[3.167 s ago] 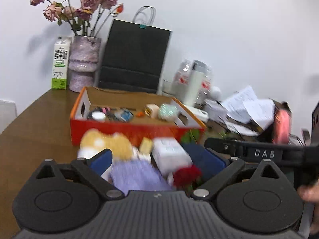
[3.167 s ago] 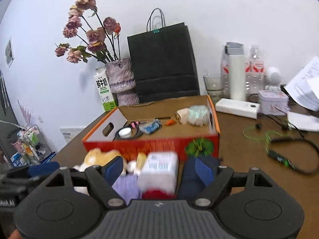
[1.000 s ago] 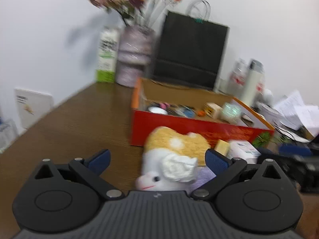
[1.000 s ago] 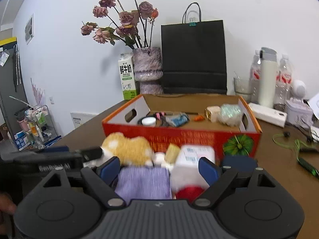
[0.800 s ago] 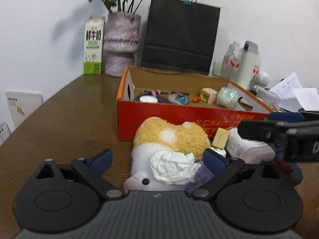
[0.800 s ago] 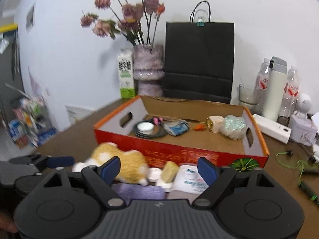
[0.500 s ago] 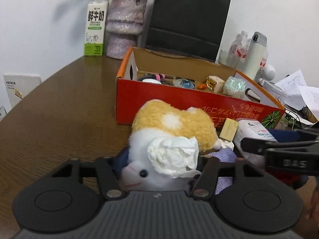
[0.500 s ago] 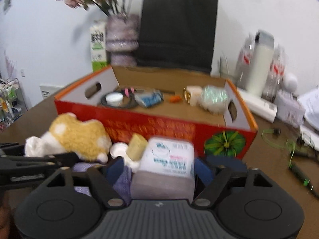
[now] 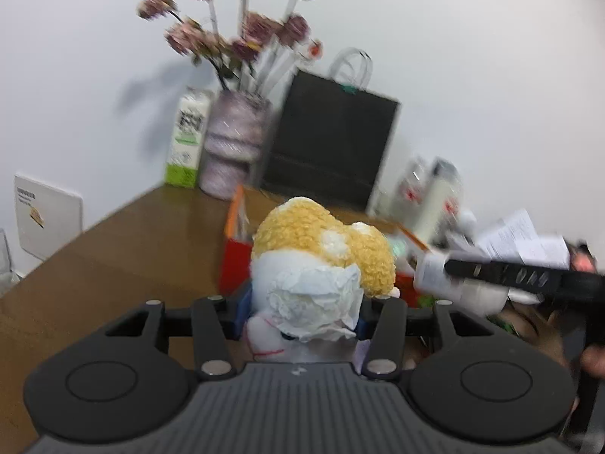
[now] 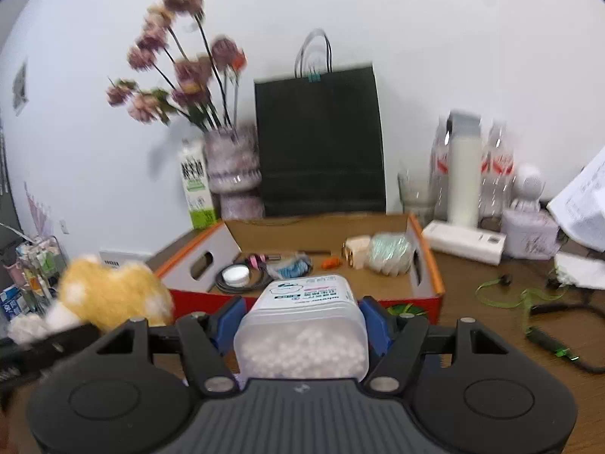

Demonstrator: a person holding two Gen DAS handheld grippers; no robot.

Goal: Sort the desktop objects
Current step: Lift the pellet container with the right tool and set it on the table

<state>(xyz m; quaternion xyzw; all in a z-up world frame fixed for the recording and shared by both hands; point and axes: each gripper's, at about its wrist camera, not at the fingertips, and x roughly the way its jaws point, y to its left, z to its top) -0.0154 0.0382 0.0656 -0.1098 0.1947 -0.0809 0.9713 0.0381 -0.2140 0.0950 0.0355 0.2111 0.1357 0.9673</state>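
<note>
With left gripper [image 9: 302,312] jaws closing on the plush toy [image 9: 321,249] and right gripper [image 10: 300,319] jaws closing on the cotton-ball tub [image 10: 302,325] between them, carry both level over the orange box [image 10: 423,242] ahead before releasing.

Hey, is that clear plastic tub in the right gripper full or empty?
Partly full: white pellets show through the clear plastic tub's wall, filling its lower part.

Bright even light; flowers [image 9: 242,34] motion-blurred, soft wall shadows; fisheye corners dark.
</note>
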